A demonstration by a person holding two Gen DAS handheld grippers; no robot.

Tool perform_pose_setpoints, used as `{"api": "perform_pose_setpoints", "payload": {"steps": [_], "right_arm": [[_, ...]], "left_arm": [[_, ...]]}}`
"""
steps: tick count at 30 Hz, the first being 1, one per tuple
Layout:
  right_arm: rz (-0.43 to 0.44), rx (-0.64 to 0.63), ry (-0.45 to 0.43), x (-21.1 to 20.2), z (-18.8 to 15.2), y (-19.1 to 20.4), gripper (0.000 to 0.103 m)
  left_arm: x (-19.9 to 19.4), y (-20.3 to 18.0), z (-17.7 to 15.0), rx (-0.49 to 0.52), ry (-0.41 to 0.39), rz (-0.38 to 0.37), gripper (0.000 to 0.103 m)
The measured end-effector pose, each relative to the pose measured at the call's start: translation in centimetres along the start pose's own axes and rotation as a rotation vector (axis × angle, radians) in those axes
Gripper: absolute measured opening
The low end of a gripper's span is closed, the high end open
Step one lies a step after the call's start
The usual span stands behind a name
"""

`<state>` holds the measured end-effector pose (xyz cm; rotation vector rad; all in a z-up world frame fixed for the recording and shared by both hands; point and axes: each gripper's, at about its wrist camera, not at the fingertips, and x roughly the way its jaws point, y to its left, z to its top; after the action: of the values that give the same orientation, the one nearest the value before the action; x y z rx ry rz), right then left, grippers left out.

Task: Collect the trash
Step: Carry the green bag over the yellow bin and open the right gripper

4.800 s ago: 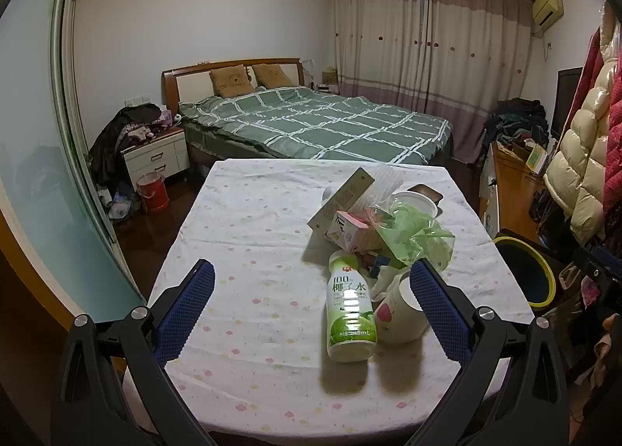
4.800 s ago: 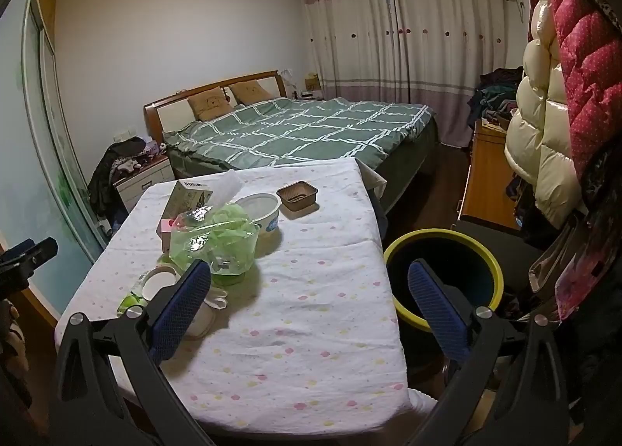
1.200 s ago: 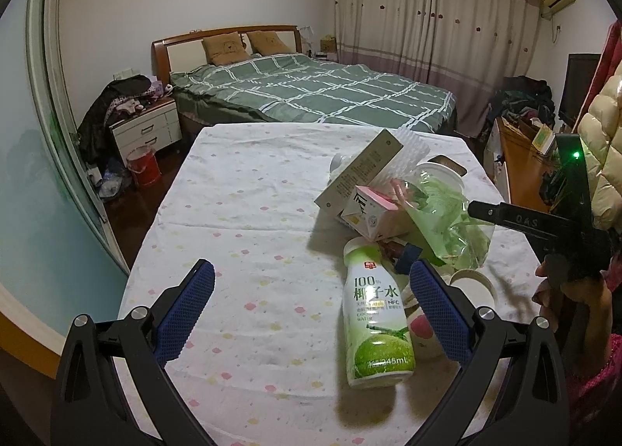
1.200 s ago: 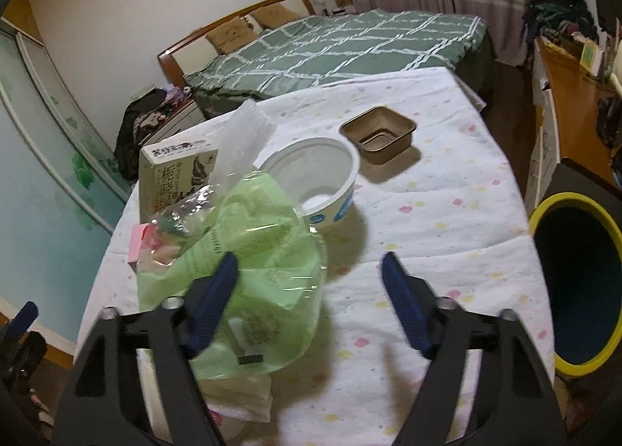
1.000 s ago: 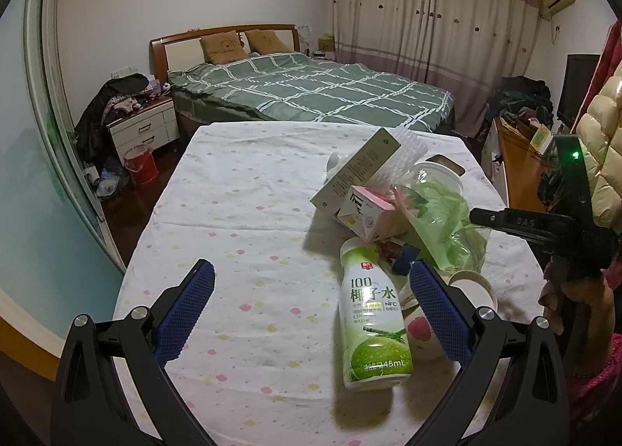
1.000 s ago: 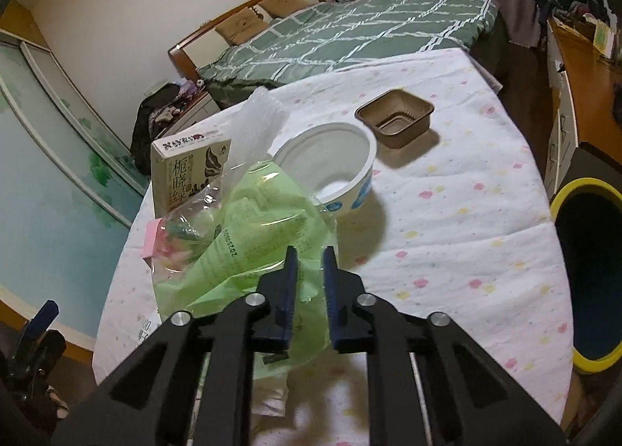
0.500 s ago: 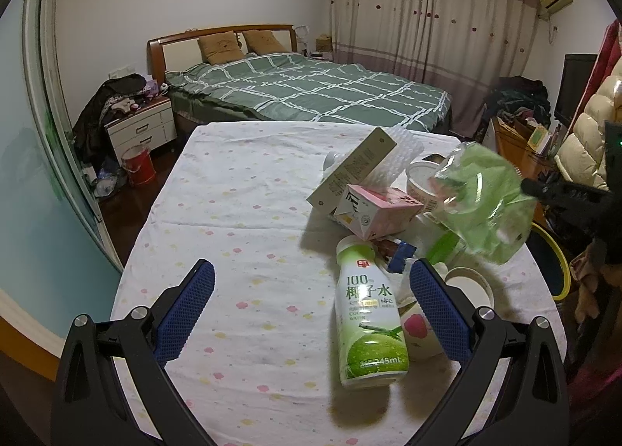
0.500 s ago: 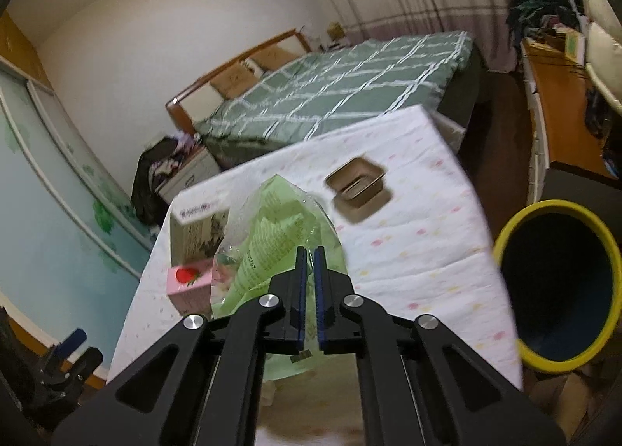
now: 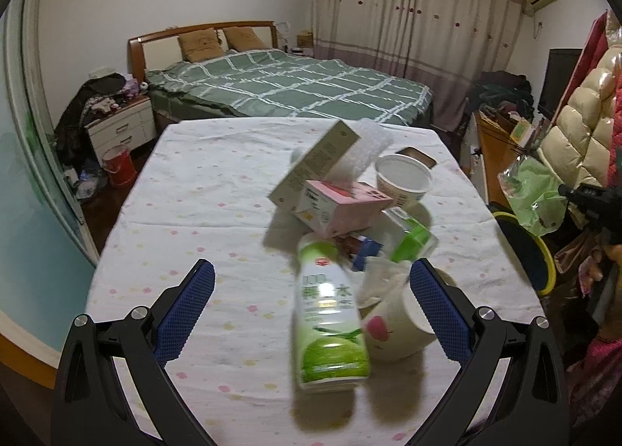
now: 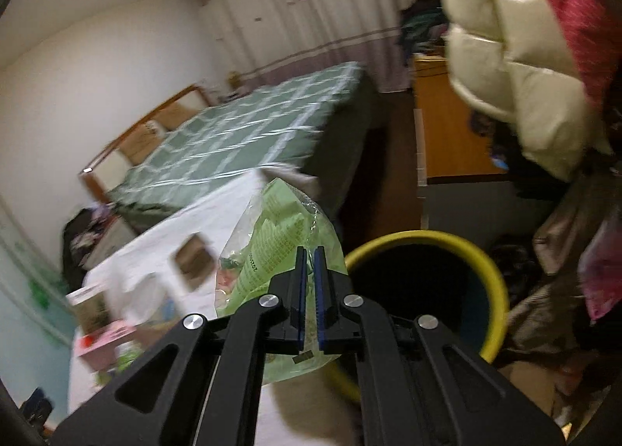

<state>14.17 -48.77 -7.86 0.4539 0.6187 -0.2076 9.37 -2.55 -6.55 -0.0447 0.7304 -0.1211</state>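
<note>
My right gripper (image 10: 308, 263) is shut on a crumpled green plastic bag (image 10: 278, 243), which it carries in the air just left of the yellow-rimmed bin (image 10: 423, 290). From the left wrist view the same bag (image 9: 534, 193) hangs off the table's right edge, above the bin (image 9: 525, 247). My left gripper (image 9: 311, 298) stands open over the near end of the table, with a green drink bottle (image 9: 330, 313) and a white paper cup (image 9: 392, 317) lying between its fingers, neither of them touched.
A pink carton (image 9: 342, 205), a tall beige box (image 9: 315, 162), a white bowl (image 9: 404, 177) and a brown tray (image 9: 416, 154) lie heaped on the dotted tablecloth (image 9: 194, 205). A bed (image 9: 287, 88) stands behind; padded coats (image 10: 517, 69) hang at the right above a wooden cabinet (image 10: 447, 135).
My right gripper closed on the green bag, lifted it off the heap and swung it right, to beside the bin. My left gripper has hardly moved.
</note>
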Motion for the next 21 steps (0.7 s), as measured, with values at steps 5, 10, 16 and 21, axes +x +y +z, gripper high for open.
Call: {"api": "perform_pose_setpoints", "payload": {"steps": [5, 10, 16, 21], "right_arm": [[-0.090, 0.041, 0.043, 3.0, 0.0, -3.6, 0.004], [-0.177, 0.069, 0.071, 5.4, -1.3, -5.9, 0.006], [-0.256, 0.056, 0.098, 7.1, -2.1, -7.3, 0.037], [-0.251, 0.024, 0.084, 6.4, -2.8, -6.4, 0.042]], "left_arm": [[0.4, -1.6, 0.2, 0.025, -0.001, -0.023, 0.099], [0.4, -2.7, 0.0, 0.044, 0.004, -0.075, 0.099], [0.9, -3.9, -0.5, 0.080, 0.022, -0.111, 0.099], [1.9, -4.8, -1.0, 0.099, 0.061, -0.146, 0.099]]}}
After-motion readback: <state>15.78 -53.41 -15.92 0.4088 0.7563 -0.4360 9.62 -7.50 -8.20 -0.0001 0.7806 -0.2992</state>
